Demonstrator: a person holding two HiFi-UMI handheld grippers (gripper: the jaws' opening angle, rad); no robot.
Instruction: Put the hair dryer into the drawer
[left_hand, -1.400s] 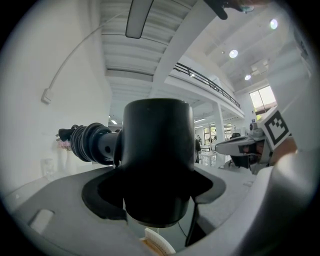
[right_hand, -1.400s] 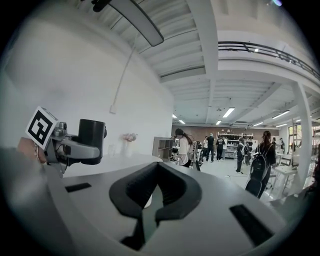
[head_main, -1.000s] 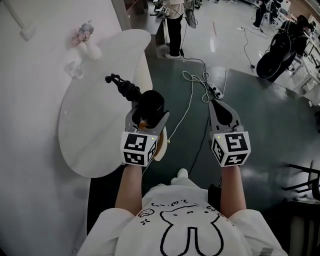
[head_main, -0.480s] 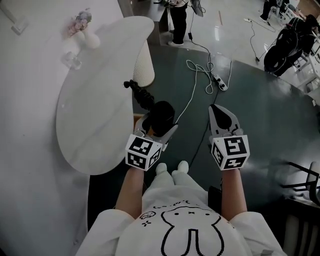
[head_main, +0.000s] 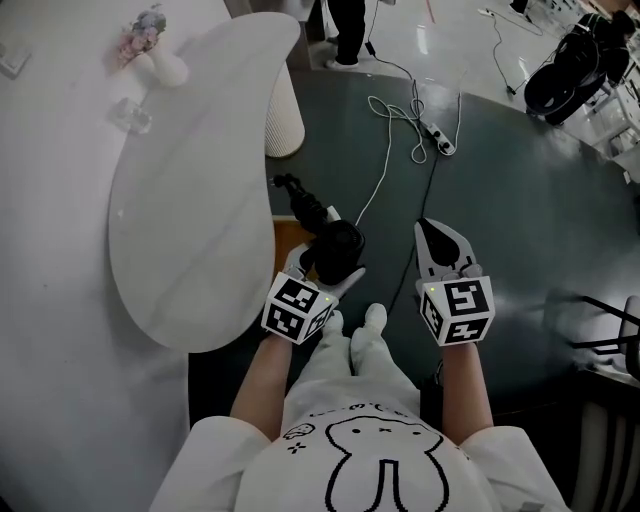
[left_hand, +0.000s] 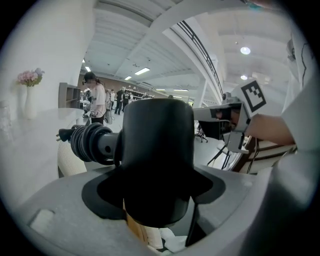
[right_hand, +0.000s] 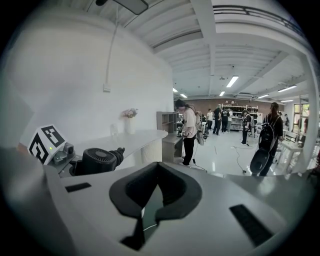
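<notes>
Here the left gripper (head_main: 327, 264) pinches the black hair dryer (head_main: 338, 245), its handle pointing to eleven o'clock. The brown strip at its nine o'clock, under the white table (head_main: 190, 200), may be the drawer (head_main: 284, 243). At three o'clock the right gripper (head_main: 432, 235) is pressed together, empty.

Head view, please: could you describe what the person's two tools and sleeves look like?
The left tool and right tool are light grey tapering shells with black pads inside. Each carries a white cube printed with black square markers, with a small light. The person wears a white short-sleeved T-shirt with a black rabbit outline.
</notes>
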